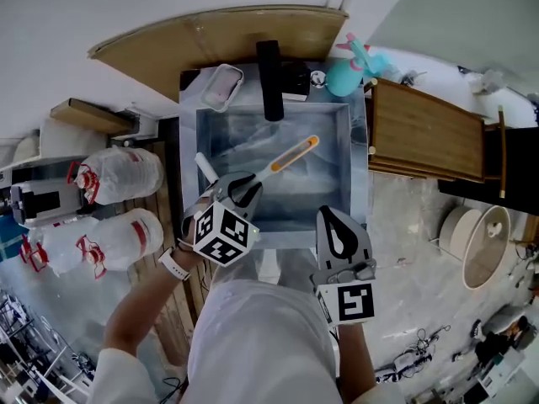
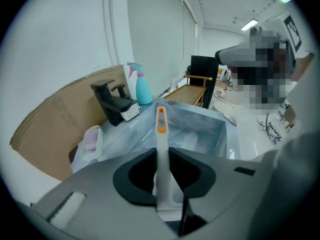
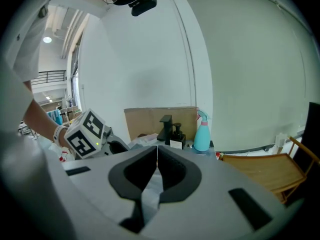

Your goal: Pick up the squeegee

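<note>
Jaws of our left gripper (image 2: pixel 161 153) grasp the white, orange-tipped plastic squeegee (image 2: pixel 160 129), apparently lifted already; our right gripper (image 3: pixel 156 154) is clenched empty.

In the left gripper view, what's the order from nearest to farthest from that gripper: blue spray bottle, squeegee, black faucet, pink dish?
1. squeegee, centre, gripped by the left gripper.
2. pink dish, low on the left.
3. black faucet, left, behind the dish.
4. blue spray bottle, farthest back, right of the faucet.
</note>
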Tool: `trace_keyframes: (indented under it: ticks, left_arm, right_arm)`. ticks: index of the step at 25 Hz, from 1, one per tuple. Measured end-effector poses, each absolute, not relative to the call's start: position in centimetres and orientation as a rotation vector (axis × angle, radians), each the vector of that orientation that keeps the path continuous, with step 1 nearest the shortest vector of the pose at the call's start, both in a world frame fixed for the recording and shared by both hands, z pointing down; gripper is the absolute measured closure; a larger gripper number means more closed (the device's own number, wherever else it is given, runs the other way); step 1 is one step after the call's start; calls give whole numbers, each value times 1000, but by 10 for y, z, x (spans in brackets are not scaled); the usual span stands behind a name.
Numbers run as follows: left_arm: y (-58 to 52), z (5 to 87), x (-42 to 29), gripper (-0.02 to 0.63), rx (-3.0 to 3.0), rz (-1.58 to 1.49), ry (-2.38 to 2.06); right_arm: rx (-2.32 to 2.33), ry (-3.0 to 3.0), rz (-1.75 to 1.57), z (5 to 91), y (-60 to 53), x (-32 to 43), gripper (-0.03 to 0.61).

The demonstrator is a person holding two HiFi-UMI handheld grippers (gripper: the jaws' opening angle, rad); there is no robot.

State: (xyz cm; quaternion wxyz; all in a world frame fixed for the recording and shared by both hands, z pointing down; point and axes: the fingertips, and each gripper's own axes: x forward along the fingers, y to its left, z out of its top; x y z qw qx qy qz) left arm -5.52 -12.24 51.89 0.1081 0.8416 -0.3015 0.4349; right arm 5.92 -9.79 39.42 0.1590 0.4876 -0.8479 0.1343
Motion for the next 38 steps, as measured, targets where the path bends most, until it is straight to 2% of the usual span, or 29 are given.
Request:
trace_keyframes:
  ticks: [8,23,27,38]
  left_arm:
    - [-121,427,-67,539,2564,1079,-1104]
    - [-110,257,-118,539,2559,476,-1687]
    - [-96,247,-132,538,2471,400,-1764]
    - [-78,262,-147,538,2427,449,-1768]
  right_arm:
    - [1427,-2448,297,356,-108,63,572]
    - [1555,-2515,212,290,-113,68,572]
    - [1567,-2523,203,279,-103,71,572]
    - [1553,-2546,175,277,-97,66,572]
